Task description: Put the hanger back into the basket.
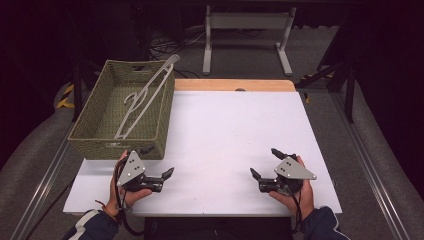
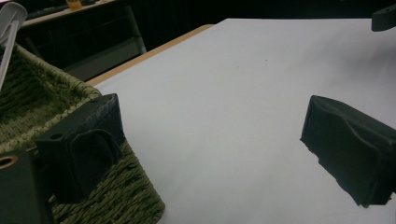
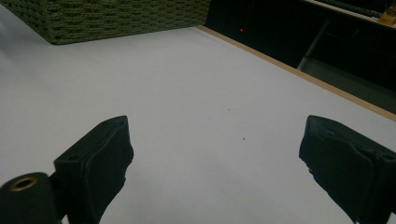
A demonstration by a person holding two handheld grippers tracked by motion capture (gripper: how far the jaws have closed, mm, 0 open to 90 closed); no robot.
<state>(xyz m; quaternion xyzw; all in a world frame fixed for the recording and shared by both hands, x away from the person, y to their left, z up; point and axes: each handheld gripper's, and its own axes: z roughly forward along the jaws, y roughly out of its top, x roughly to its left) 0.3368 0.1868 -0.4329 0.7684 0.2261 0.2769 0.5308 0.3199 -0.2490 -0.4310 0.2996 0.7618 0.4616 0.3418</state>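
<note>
Person stands at the near edge of a white table [image 1: 225, 130], a two-jaw gripper in each hand. Dark sleeves with a light stripe come in from the bottom of the high view.

Left gripper [image 1: 159, 163] sits at the near left, just beside the near right corner of a woven green basket [image 1: 92, 112]. Jaws spread wide, nothing between them. In the left gripper view, one jaw stands against the basket's [image 2: 135, 196] weave; whether it touches cannot be told. The other jaw stands over bare table [image 2: 224, 93].

Right gripper [image 1: 266, 163] sits at the near right, well apart from the basket. Jaws spread wide too, empty. In the right gripper view, white tabletop [image 3: 196, 93] lies between them, and the basket's side [image 3: 112, 18] shows far off at upper left.

The two grippers point inward, roughly toward each other, with open tabletop between. Each carries a grey three-cornered plate on top; a cable trails from each toward the person.

Basket occupies the far left part of the table, its long side running near to far. A white clothes hanger [image 1: 145, 95] lies inside, tilted: one end rests low toward the near side, the other leans up over the far right rim. In the left gripper view, a pale end of the hanger [image 2: 9, 28] shows at upper left above the basket.

A wooden strip [image 1: 235, 85] runs along the table's far edge. Beyond it, a pale metal frame [image 1: 247, 35] stands on a grey floor.
</note>
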